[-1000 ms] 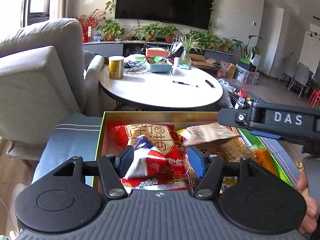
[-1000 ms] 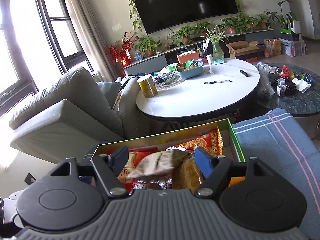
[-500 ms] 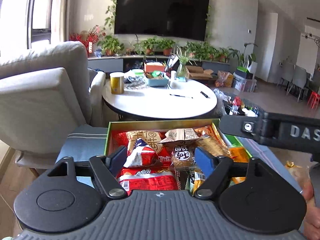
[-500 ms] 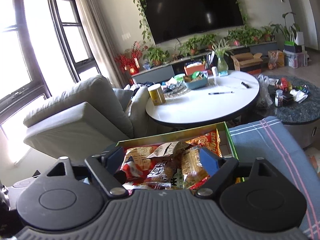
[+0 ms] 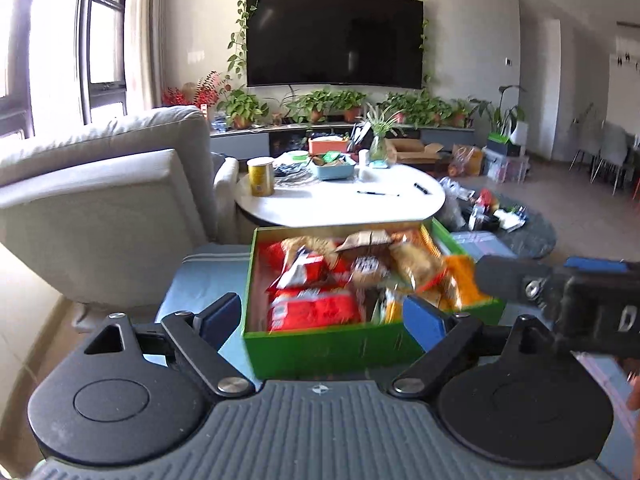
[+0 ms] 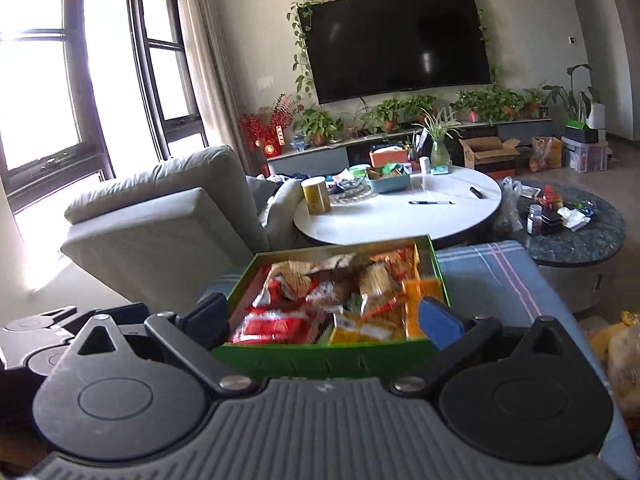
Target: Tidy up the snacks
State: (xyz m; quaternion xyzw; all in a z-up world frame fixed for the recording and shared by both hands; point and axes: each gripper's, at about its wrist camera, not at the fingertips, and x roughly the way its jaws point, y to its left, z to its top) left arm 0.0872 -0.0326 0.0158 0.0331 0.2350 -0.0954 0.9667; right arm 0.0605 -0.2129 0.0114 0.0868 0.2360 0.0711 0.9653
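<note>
A green box (image 5: 328, 348) packed with several snack packets stands on a blue striped cushion (image 6: 500, 280). Inside, a red-and-white packet (image 5: 304, 270) and a brownish packet (image 5: 366, 240) lie on top. A long red packet (image 5: 312, 308) lies near the front wall. My left gripper (image 5: 322, 318) hangs in front of the box, its jaws opening wide, with nothing gripped. My right gripper (image 6: 324, 320) is open and empty, also short of the box (image 6: 320, 356). Each gripper shows at the edge of the other's view: the right gripper (image 5: 560, 292), the left gripper (image 6: 52, 332).
Behind the box stands a white round table (image 5: 340, 204) with a yellow can (image 5: 260, 178) and a blue tray. A grey sofa (image 5: 100, 200) is to the left. A dark low table (image 6: 576, 236) is to the right, with a yellowish bag (image 6: 624, 352) on the floor.
Both grippers drew back and up from the box. The left let go of the red-and-white packet, the right released the brownish packet, and both jaws widened.
</note>
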